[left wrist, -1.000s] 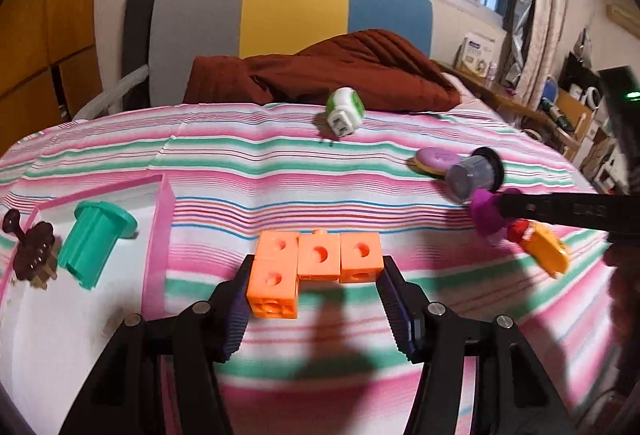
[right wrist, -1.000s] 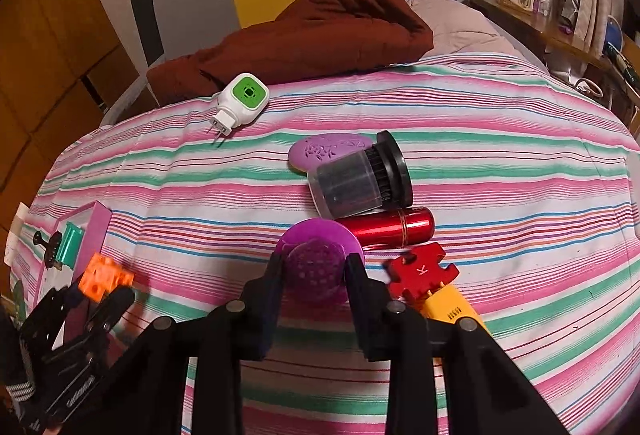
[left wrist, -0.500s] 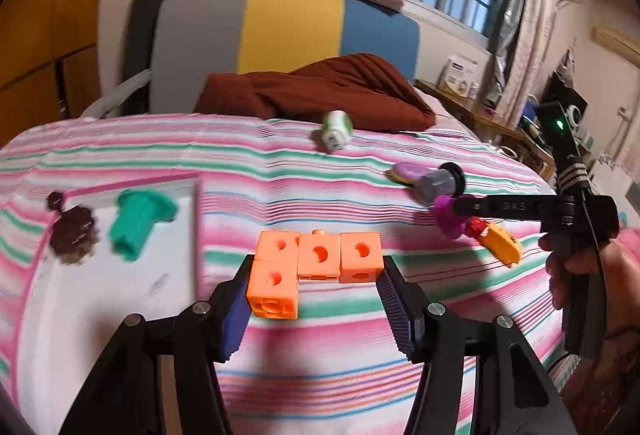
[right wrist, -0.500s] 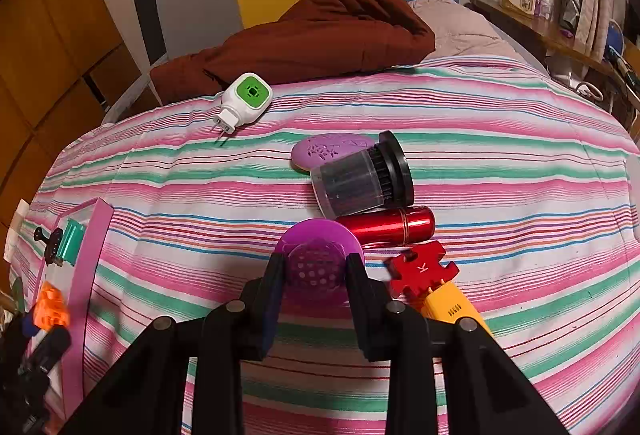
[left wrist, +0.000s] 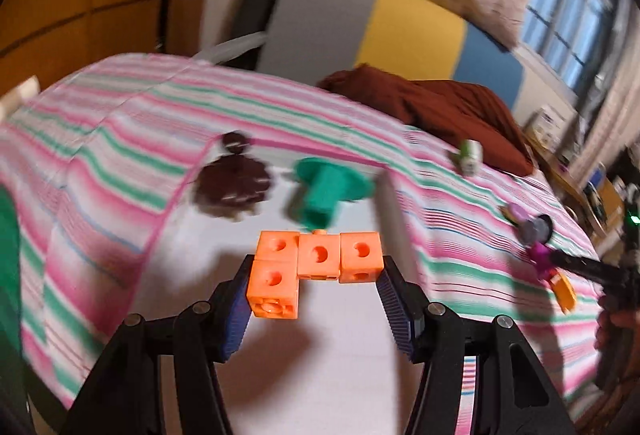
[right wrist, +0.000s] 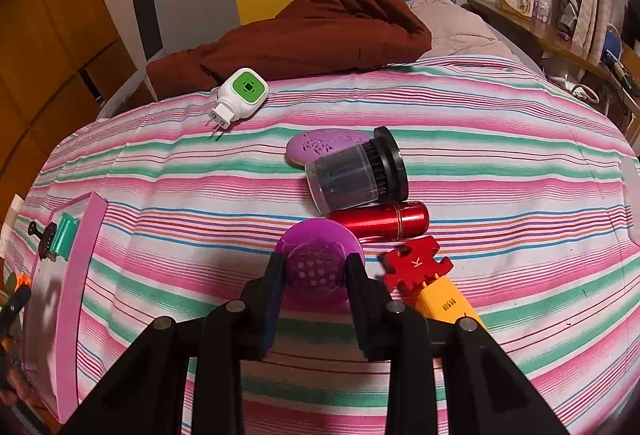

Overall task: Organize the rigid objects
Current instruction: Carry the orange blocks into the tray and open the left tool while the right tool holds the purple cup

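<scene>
Left fingers (left wrist: pixel 256 311) clamp the orange blocks (left wrist: pixel 316 263) end to end, long axis across the jaws, hanging above the white floor of the pink tray (left wrist: pixel 394 203); green peg (left wrist: pixel 324 195) and brown piece (left wrist: pixel 232 187) lie just beyond, so drop short of them. Right gripper (right wrist: pixel 316 275) is closed on the purple disc (right wrist: pixel 318 259), right of the tray on the striped sheet (right wrist: pixel 520 163)

Likely a home bedroom: striped bed (right wrist: pixel 440 139), curtained window (left wrist: pixel 568 15).
</scene>
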### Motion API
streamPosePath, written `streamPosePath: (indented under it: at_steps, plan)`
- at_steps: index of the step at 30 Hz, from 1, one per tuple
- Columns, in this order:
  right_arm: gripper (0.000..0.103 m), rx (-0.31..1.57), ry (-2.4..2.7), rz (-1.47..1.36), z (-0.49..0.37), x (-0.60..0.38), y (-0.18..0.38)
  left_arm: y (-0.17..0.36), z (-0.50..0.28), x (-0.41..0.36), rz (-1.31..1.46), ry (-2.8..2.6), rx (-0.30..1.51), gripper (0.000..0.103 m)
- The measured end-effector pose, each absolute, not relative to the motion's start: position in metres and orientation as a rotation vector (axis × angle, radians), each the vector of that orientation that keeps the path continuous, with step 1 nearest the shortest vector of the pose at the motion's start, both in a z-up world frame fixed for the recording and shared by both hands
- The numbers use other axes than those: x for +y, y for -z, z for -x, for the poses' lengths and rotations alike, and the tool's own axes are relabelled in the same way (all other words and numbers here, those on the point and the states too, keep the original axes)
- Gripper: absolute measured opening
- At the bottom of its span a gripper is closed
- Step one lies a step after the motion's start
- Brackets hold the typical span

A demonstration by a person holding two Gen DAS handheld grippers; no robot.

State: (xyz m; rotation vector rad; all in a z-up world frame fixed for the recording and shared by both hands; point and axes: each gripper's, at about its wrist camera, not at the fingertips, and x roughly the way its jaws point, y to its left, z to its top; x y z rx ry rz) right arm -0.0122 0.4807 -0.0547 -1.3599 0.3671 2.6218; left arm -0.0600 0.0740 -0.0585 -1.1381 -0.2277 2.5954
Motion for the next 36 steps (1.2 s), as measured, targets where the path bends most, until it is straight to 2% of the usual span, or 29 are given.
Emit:
streamPosePath:
  at_steps: [9, 14, 16, 19, 20, 23, 29, 36]
  plan:
    - [0.030, 0.343, -2.618, 1.359, 0.012, 0.480, 0.055, 0.081, 0.091, 0.060, 1.321, -2.627, -0.126, 0.060]
    - [0.030, 0.337, -2.611, 1.365, 0.013, 0.480, 0.056, 0.089, 0.104, 0.056, 1.400, -2.618, -0.142, 0.060]
    - [0.030, 0.332, -2.609, 1.368, 0.014, 0.481, 0.056, 0.087, 0.106, 0.055, 1.412, -2.623, -0.164, 0.065]
    - [0.030, 0.327, -2.605, 1.373, 0.014, 0.481, 0.057, 0.079, 0.103, 0.049, 1.358, -2.643, -0.219, 0.078]
    - [0.030, 0.327, -2.604, 1.374, 0.015, 0.481, 0.057, 0.077, 0.099, 0.048, 1.345, -2.661, -0.210, 0.087]
    - [0.030, 0.326, -2.602, 1.376, 0.015, 0.481, 0.058, 0.072, 0.082, 0.048, 1.295, -2.679, -0.209, 0.094]
    - [0.030, 0.323, -2.607, 1.377, 0.014, 0.480, 0.058, 0.065, 0.052, 0.050, 1.193, -2.721, -0.180, 0.101]
    - [0.030, 0.322, -2.651, 1.362, 0.013, 0.472, 0.053, 0.063, 0.036, 0.059, 1.147, -2.706, -0.084, 0.101]
